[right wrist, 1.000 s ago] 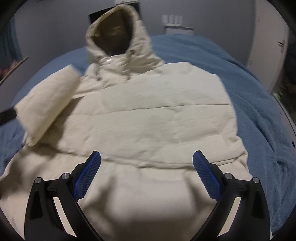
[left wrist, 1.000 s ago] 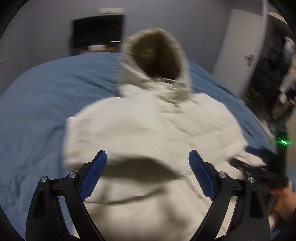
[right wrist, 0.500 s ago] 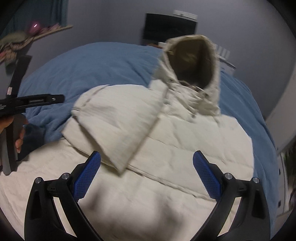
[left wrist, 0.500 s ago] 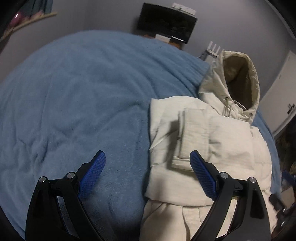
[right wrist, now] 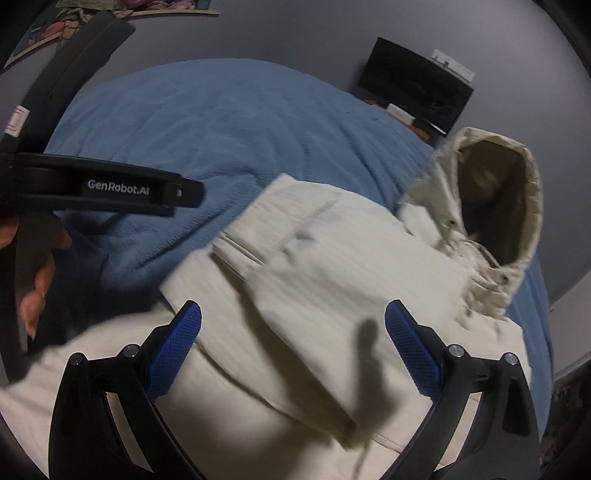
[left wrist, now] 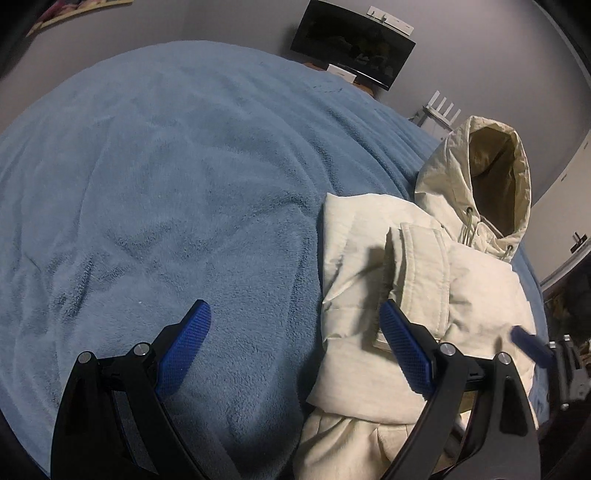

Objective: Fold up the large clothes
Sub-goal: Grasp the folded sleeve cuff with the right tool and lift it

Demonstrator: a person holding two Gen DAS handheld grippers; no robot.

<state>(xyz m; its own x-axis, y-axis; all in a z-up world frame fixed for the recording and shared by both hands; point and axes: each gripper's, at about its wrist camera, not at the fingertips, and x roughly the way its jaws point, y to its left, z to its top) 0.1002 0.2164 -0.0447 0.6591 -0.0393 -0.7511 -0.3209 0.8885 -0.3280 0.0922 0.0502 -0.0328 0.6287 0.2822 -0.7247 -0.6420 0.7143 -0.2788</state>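
1. A blue fleece blanket (left wrist: 166, 184) fills the view from 9 o'clock to centre.
2. A dark screen (left wrist: 351, 38) on the grey wall (left wrist: 221, 22) at 12 o'clock.
3. A white router (left wrist: 441, 112) at 1 o'clock.

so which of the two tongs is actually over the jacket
The right tongs: open above the cream jacket and its folded sleeve. The left tongs, also open, sit mostly over the blue blanket.

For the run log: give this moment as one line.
left gripper: open, empty | right gripper: open, empty | jacket: on bed, sleeve folded across body | hood: not folded
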